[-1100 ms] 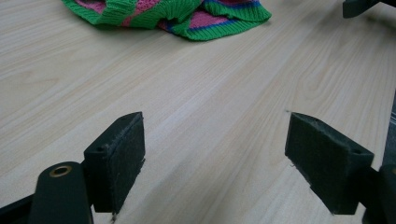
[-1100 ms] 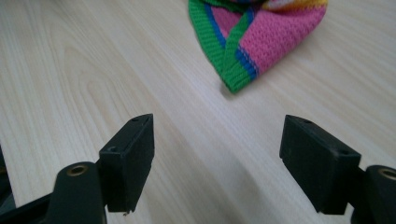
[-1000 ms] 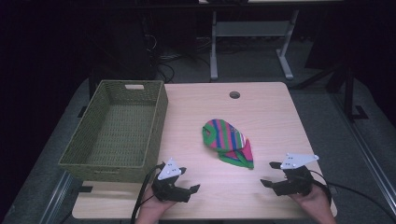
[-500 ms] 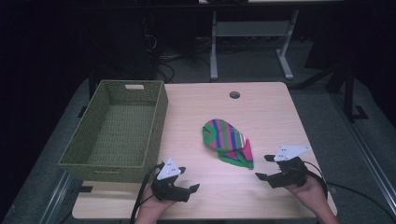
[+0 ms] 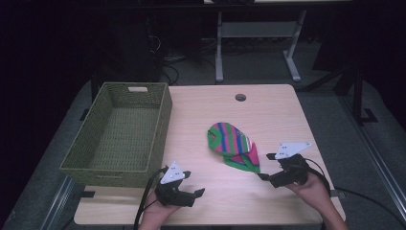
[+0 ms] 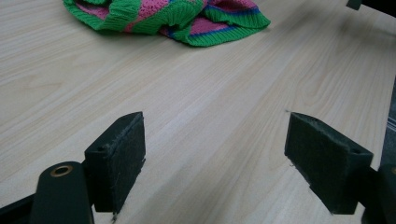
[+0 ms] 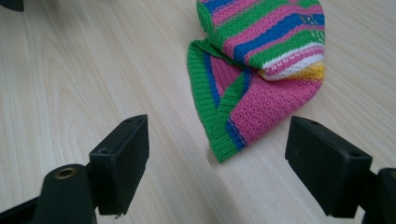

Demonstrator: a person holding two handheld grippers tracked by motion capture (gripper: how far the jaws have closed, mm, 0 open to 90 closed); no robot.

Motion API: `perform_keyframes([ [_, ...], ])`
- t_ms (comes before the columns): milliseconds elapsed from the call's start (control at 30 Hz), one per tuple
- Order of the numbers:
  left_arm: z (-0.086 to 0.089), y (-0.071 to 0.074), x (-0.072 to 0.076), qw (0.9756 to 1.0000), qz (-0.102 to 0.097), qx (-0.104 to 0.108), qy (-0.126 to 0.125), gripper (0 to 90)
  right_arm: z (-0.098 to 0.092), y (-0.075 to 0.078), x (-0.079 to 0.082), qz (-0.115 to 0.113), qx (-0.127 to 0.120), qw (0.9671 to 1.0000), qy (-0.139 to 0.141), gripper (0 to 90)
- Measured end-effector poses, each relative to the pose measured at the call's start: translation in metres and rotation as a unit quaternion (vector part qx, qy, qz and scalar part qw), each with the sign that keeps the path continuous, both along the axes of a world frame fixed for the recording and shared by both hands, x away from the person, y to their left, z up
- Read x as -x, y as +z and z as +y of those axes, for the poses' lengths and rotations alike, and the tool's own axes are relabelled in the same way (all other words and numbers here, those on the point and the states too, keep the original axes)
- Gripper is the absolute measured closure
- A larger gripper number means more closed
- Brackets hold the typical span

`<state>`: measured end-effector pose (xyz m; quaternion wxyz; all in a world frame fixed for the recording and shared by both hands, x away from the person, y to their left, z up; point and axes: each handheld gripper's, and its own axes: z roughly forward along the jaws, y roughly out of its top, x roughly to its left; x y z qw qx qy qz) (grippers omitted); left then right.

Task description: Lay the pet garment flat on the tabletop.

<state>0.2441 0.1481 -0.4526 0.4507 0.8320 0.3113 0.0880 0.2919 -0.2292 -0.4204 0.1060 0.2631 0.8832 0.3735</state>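
A knitted cloth (image 5: 232,146) with green, pink and blue stripes lies crumpled in the middle of the wooden table (image 5: 268,115). My right gripper (image 5: 266,166) hovers just right of its near corner, pointing left at it. In the right gripper view that gripper (image 7: 217,140) is open, its jaws have just been opening, and the cloth's green edge (image 7: 219,135) lies on the table just beyond the gap, with nothing between the jaws. My left gripper (image 5: 195,195) rests near the front edge, open and empty (image 6: 215,140). The cloth (image 6: 187,18) lies well ahead of it.
A green woven basket (image 5: 158,124) stands at the table's left side, with nothing visible in it. A round cable hole (image 5: 240,97) sits near the far edge. Cables trail from both grippers off the front. A metal stand (image 5: 258,33) is on the dark floor behind.
My right gripper has moved left and slightly away from the front edge, closer to the cloth's near corner. The left gripper and the cloth have stayed where they were.
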Motion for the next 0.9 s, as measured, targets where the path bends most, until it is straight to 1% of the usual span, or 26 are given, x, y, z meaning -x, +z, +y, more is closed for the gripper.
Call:
perform_keyframes([
  [67, 0.000, 0.000, 0.000, 1.0000, 0.000, -0.001, -0.001, 20.0, 0.003, 0.001, -0.003, 0.007, 0.006, 1.0000, 0.001, 18.7],
  [133, 0.000, 0.000, 0.000, 1.0000, -0.001, -0.001, 0.000, 20.0, 0.005, 0.002, -0.005, 0.010, 0.008, 0.9999, 0.002, 18.7],
  [200, 0.001, 0.000, 0.000, 1.0000, -0.001, 0.002, 0.002, 20.0, 0.007, 0.003, -0.008, 0.008, 0.013, 0.9999, 0.001, 16.9],
  [267, 0.001, 0.000, 0.000, 1.0000, -0.001, 0.001, 0.002, 20.0, 0.010, 0.004, -0.010, 0.005, 0.014, 0.9998, -0.009, 13.9],
  [400, 0.001, 0.000, 0.000, 1.0000, -0.002, -0.001, 0.002, 20.0, 0.013, 0.007, -0.013, 0.001, 0.010, 0.9999, -0.008, 14.1],
  [433, 0.001, 0.000, 0.000, 1.0000, -0.002, 0.001, 0.001, 20.0, 0.016, 0.008, -0.017, 0.013, 0.007, 0.9999, -0.003, 14.1],
  [500, 0.001, 0.000, 0.000, 1.0000, -0.002, -0.002, -0.001, 20.0, 0.019, 0.009, -0.021, 0.024, 0.005, 0.9997, 0.006, 14.1],
  [567, 0.001, 0.001, 0.000, 1.0000, -0.003, -0.002, -0.001, 20.0, 0.022, 0.011, -0.024, 0.024, 0.000, 0.9997, 0.011, 14.1],
  [667, 0.002, 0.001, 0.000, 1.0000, -0.004, -0.001, -0.001, 20.0, 0.025, 0.013, -0.029, 0.031, -0.002, 0.9994, 0.016, 14.2],
  [700, 0.003, 0.001, -0.001, 1.0000, -0.005, -0.003, -0.001, 20.0, 0.030, 0.016, -0.033, 0.038, 0.000, 0.9991, 0.016, 14.3],
  [767, 0.004, 0.001, -0.001, 1.0000, -0.006, -0.002, 0.001, 20.0, 0.033, 0.017, -0.038, 0.037, -0.001, 0.9991, 0.019, 14.3],
  [833, 0.004, 0.001, -0.001, 1.0000, -0.006, 0.002, 0.003, 20.0, 0.037, 0.018, -0.043, 0.037, 0.003, 0.9992, 0.016, 14.3],
  [867, 0.004, 0.001, 0.000, 1.0000, -0.004, 0.007, 0.006, 20.0, 0.038, 0.018, -0.046, 0.036, 0.004, 0.9992, 0.016, 14.3],
  [900, 0.004, 0.001, 0.000, 1.0000, -0.004, 0.007, 0.006, 20.0, 0.040, 0.019, -0.049, 0.040, 0.003, 0.9991, 0.014, 14.3],
])
